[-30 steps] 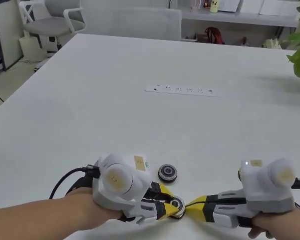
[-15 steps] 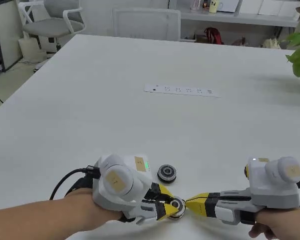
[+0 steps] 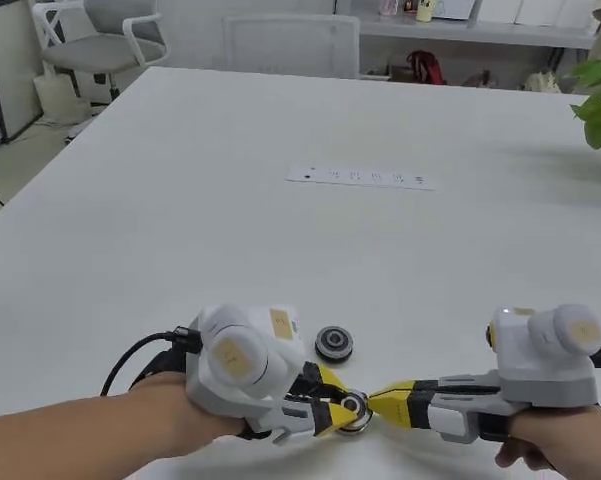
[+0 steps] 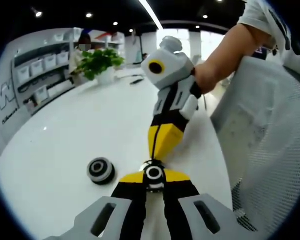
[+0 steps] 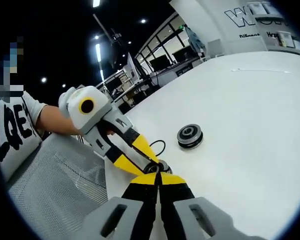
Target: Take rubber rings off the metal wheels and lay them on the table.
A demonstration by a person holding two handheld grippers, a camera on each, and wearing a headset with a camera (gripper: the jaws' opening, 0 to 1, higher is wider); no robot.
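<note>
Bottom centre, head view: left gripper (image 3: 342,408) clamps wheel (image 3: 355,407). Right gripper (image 3: 373,404) tips pressed together at its rim; bite on rubber ring (image 4: 147,169) unclear. Brace left, peel ring sideways. 2nd wheel (image 3: 334,343) lies on surface (image 3: 280,240), just above.

Near edge: left gripper (image 3: 342,410) and right gripper (image 3: 373,405) meet tip to tip at one wheel (image 3: 354,405); no way between them.
Just beyond: loose wheel (image 3: 334,343), near the left gripper (gap is narrow).
Mid table (image 3: 180,220): open passage.
Far middle: power strip (image 3: 360,178), flat.
Far right: plant (image 3: 600,95) overhangs.
</note>
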